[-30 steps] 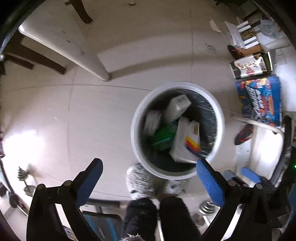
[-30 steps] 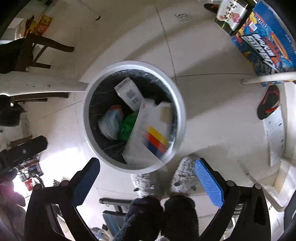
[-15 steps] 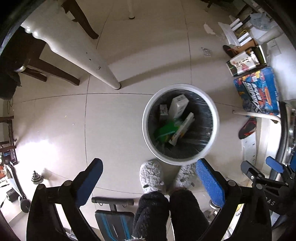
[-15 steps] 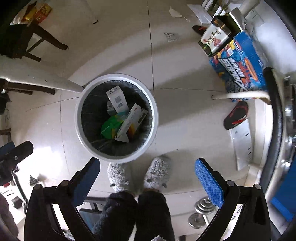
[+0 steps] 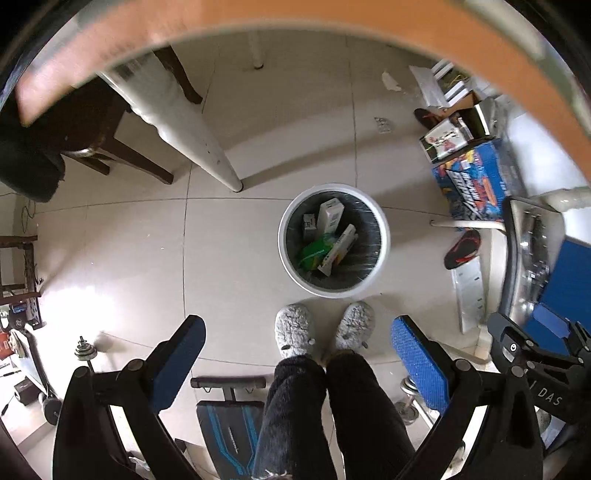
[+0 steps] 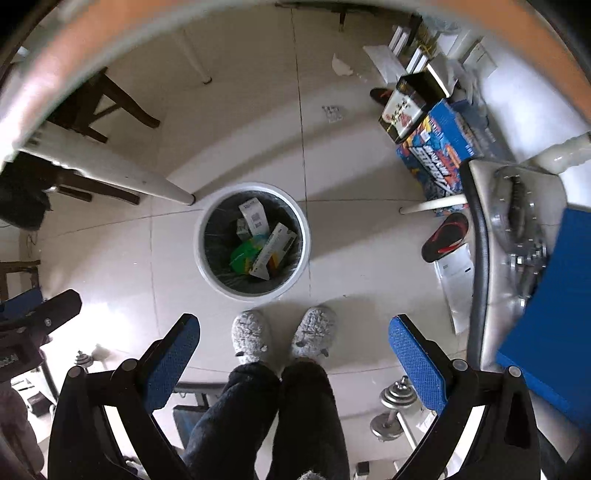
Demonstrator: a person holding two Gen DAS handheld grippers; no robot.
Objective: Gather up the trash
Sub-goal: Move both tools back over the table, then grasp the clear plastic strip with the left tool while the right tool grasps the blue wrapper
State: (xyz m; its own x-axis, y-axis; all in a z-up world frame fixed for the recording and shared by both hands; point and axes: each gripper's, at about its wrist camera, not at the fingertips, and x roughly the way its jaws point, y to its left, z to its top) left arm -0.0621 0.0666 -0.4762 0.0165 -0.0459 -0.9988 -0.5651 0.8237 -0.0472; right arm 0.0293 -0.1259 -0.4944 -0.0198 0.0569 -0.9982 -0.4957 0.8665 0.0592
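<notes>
L wrist: left gripper [image 5: 295, 354] spread wide, empty, high over floor; trash bin [image 5: 384, 236] just ahead of slippers [image 5: 293, 330]
Bin load: cartons [image 5: 330, 215], green wrapper [image 5: 314, 254] – prob light, crushable; grab carton by its narrow sides
R wrist: right gripper [image 6: 293, 350] wide, holding nothing; bin [image 6: 201, 254] centre-left
Vs 1 s ago: both grippers lifted away, bin looks smaller, flat carton [image 6: 273, 249] settled inside; blurred orange edge [image 5: 295, 18] now at top

The letters "DAS" stand in white on the black body of the right gripper [image 5: 537, 345], seen from the left wrist view. The blue box [image 5: 476, 182] carries large slanted lettering too distorted to read. Print on the cartons in the bin [image 6: 253, 290] is too small.
</notes>
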